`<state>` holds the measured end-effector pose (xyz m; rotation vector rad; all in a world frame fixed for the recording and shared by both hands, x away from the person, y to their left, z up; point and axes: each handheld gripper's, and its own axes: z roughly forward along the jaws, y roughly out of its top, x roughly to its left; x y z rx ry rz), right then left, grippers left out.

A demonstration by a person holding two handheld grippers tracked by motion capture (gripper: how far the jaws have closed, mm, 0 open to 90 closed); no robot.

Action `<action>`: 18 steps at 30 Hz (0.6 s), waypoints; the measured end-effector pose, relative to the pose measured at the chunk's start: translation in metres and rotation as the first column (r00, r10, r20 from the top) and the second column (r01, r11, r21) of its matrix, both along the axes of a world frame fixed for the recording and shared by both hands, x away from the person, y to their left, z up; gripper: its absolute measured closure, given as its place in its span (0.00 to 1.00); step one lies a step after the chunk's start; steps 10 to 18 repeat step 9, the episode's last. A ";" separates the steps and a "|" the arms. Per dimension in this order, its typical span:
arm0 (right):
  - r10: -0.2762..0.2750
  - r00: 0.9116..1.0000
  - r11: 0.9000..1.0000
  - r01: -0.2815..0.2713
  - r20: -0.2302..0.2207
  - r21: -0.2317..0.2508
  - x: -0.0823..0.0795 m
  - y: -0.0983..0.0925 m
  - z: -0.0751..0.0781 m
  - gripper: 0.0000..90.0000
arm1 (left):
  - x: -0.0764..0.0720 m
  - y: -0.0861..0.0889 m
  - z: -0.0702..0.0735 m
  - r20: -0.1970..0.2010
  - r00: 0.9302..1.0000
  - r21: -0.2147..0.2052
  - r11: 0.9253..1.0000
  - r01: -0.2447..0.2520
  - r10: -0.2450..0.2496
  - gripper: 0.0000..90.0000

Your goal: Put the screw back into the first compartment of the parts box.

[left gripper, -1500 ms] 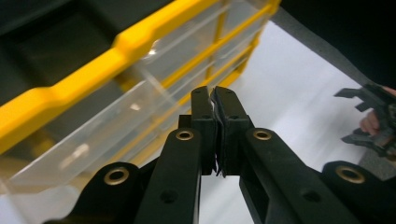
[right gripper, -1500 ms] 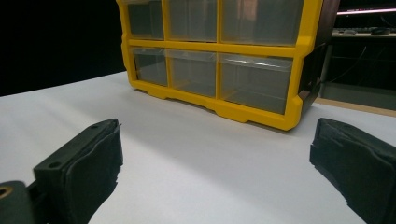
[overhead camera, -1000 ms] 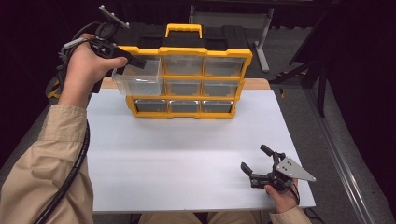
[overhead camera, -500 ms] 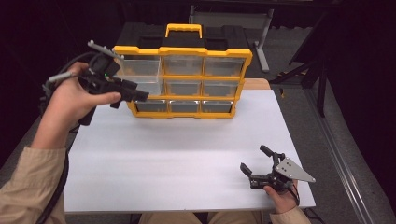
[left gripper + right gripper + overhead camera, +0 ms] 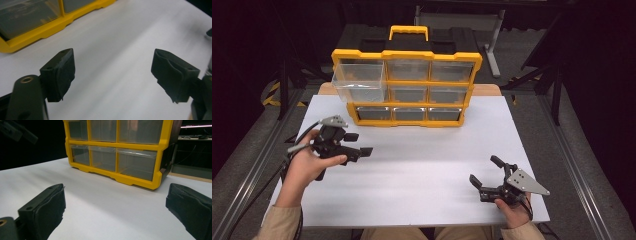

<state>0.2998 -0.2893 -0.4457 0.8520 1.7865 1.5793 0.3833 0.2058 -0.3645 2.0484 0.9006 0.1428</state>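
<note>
**Left gripper low over the table, jaws apart, drawer left pulled out**

Left gripper (image 5: 357, 144) held in the left hand (image 5: 307, 167) near the table's left edge, low over the white table (image 5: 422, 165), pointing right. Jaws wide apart and just been opening, nothing between them; seen along the left gripper view, bare white surface between the two black pads (image 5: 61, 73). Well clear of the organiser (image 5: 407, 87), which stands upright at the far edge of the table, yellow frame, black handle on top, three rows of clear drawers. Top-left drawer (image 5: 359, 82) pulled out toward the near side and jutting past the frame's left corner; the other drawers flush. Drawer apart from both grippers.

Right gripper (image 5: 486, 176) held in the right hand (image 5: 512, 210) at the near right corner of the table, resting low, grey plate on top. Jaws spread, empty; in the right gripper view, open table between the pads (image 5: 47, 207) and the organiser's lower rows beyond. Cable trailing from the left gripper down past the sleeve (image 5: 277, 225).
</note>
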 end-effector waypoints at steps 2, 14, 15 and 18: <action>0.000 1.000 1.000 0.000 0.001 0.000 0.000 0.000 0.000 0.03 | -0.011 0.010 -0.021 0.043 0.999 -0.059 0.998 -0.015 0.018 0.18; 0.003 1.000 1.000 -0.003 -0.001 -0.002 0.000 0.001 0.000 0.03 | -0.040 0.038 -0.072 0.156 0.985 -0.120 0.991 -0.052 0.071 0.02; 0.003 1.000 1.000 -0.003 -0.001 -0.002 0.000 0.001 0.000 0.03 | -0.040 0.038 -0.072 0.156 0.985 -0.120 0.991 -0.052 0.071 0.02; 0.003 1.000 1.000 -0.003 -0.001 -0.002 0.000 0.001 0.000 0.03 | -0.040 0.038 -0.072 0.156 0.985 -0.120 0.991 -0.052 0.071 0.02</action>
